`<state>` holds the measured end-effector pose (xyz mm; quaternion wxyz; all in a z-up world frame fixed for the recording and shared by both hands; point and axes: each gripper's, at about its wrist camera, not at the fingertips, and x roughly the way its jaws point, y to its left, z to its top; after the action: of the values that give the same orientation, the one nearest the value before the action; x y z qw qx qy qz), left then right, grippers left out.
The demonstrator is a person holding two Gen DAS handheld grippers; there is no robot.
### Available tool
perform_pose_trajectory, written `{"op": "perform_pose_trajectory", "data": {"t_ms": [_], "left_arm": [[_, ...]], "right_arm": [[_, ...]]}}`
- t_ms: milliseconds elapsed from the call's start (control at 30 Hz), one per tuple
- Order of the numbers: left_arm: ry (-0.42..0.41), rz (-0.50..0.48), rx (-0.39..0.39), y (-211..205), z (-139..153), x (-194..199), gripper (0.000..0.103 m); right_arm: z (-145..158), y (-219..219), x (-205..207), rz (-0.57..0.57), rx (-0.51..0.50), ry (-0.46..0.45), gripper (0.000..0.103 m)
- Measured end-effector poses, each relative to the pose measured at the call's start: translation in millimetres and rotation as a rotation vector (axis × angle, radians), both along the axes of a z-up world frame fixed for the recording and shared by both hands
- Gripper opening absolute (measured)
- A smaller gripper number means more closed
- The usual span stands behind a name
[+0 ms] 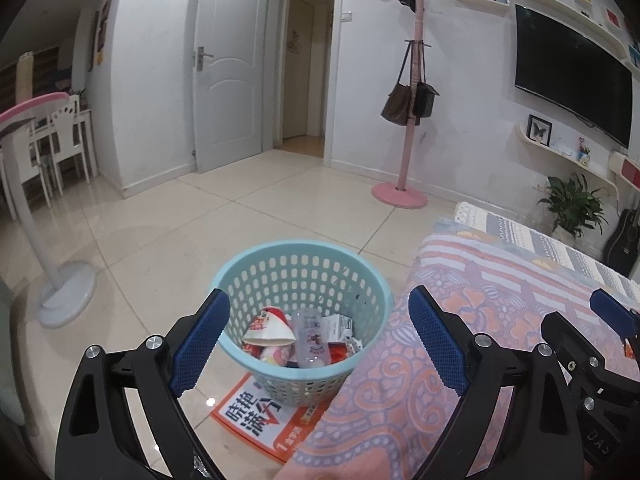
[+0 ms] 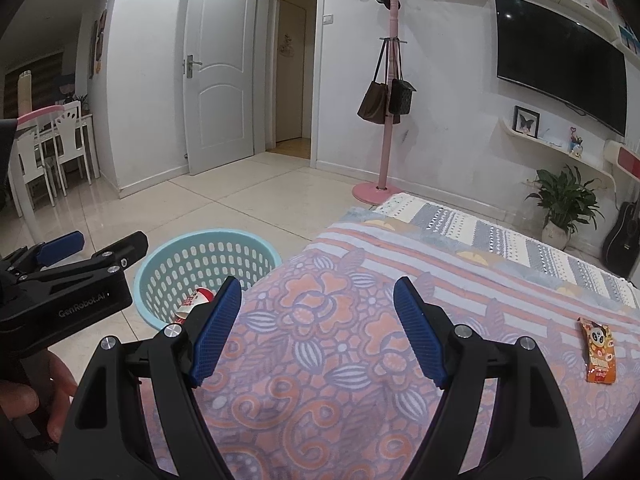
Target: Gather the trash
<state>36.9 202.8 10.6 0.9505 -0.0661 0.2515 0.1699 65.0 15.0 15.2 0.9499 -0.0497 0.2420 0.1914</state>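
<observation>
– Right tongs (image 2: 318,332) gaped wide over the patterned cover (image 2: 320,360), gripping nothing. Where was the wrapper (image 2: 598,354)?

– Off to their right on that cover, long axis running away from the camera. Those tongs looked the nearer of the 2.

– And the left tongs (image 1: 318,344)?

– Spread wide too, empty, above the blue basket (image 1: 240,268) on the floor.

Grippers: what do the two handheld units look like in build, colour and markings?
Both the left gripper and right gripper have glossy black plastic frames with silver screw heads and blue textured finger pads. The left one's body reads "GenRobot.AI" in grey. No cables visible.
</observation>
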Motion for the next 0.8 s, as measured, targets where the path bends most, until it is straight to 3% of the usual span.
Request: {"op": "perform_pose_trajectory", "data": {"t_ms": [800], "left_arm": [[-0.005,0.013,0.038,-2.3,5.2,-1.6,0.091]], "right_arm": [[-5.9,5.4,-1.4,0.017,-0.012,0.025,0.074]]}}
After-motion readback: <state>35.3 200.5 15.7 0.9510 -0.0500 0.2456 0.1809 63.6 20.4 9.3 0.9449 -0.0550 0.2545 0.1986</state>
